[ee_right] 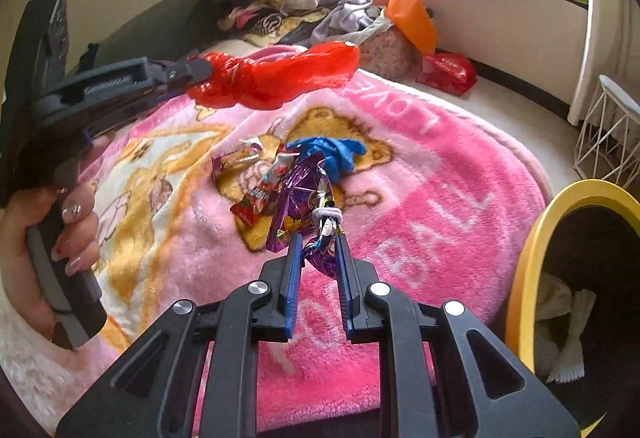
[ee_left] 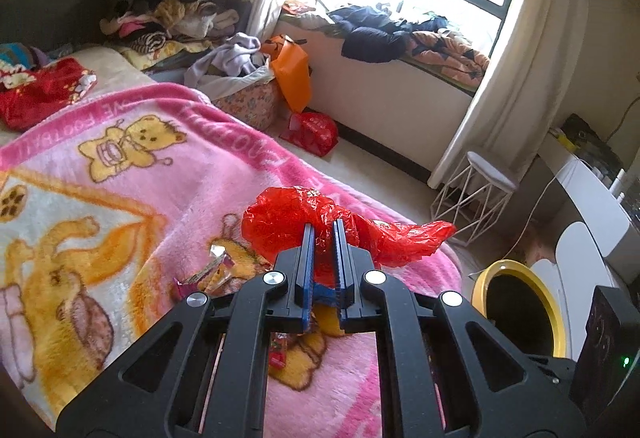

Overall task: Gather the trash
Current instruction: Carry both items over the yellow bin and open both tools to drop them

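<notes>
I have both tongs loaded over the bed. My left gripper [ee_left: 323, 224] is pressed nearly together on a crumpled red plastic bag [ee_left: 288, 222], which hangs clear above the pink blanket [ee_left: 120, 165]. My right gripper [ee_right: 318, 238] is narrowed on a purple foil wrapper [ee_right: 298, 193], pinched at its lower end with the rest standing up beyond the tips. The bin [ee_right: 532, 238], yellow-rimmed and dark inside, stands just beside the bed at my right, with some pale waste already in it. Still lying loose on the blanket are a red-and-white wrapper [ee_right: 260, 193], a small silvery wrapper [ee_right: 238, 157] and a blue cloth item [ee_right: 332, 151]. In my judgement the step in hand is the carry to the bin. To do it well, I would keep both grips firm, bring each load fully over the opening before spreading the tongs, and release the right one first, since it is nearer the rim. The bag is light and billowy and may catch on the rim or drift, so I would lower it inside before letting go.
</notes>
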Motion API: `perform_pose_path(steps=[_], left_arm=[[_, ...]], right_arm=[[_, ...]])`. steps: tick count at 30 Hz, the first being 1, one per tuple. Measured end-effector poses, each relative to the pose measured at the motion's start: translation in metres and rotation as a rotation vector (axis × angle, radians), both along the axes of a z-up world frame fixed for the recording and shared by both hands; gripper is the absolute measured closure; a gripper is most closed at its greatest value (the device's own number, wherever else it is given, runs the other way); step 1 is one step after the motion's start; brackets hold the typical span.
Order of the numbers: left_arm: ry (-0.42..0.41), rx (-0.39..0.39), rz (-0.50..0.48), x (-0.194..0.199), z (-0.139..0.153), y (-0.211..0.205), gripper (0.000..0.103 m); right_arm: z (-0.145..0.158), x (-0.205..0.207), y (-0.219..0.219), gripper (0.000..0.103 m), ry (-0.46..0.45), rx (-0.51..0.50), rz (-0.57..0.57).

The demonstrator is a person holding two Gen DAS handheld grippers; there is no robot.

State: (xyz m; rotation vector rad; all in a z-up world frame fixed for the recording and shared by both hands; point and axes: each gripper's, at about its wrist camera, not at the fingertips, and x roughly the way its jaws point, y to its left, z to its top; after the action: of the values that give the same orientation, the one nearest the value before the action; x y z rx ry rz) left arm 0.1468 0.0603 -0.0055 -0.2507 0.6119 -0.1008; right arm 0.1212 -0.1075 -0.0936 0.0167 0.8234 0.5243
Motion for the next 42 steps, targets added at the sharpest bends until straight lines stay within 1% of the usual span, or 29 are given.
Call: perform_pose_path(steps=[11,21,23,42], left_arm=[[-0.042,0.010,-0.032,-0.014,0.018,-0.014,0.098],[-0.058,0.007,-0.061,-0.022,0.025,-0.027,0.098],[-0.061,0.007,-0.067,-0.024,0.026,-0.029,0.098],[-0.071,0.028,-0.152,-0.033,0.026,-0.066,0.098]], right_arm=[[0.016,-0.007,-0.023,0.087,-0.037,0.029,-0.054],[0.026,-0.011,-0.049,0.087,-0.051,0.066,-0.128],[0.028,-0.011,-0.054,0.091,-0.054,0.066,-0.145],[0.038,-0.018,-0.111,0.091,-0.094,0.069,-0.312]])
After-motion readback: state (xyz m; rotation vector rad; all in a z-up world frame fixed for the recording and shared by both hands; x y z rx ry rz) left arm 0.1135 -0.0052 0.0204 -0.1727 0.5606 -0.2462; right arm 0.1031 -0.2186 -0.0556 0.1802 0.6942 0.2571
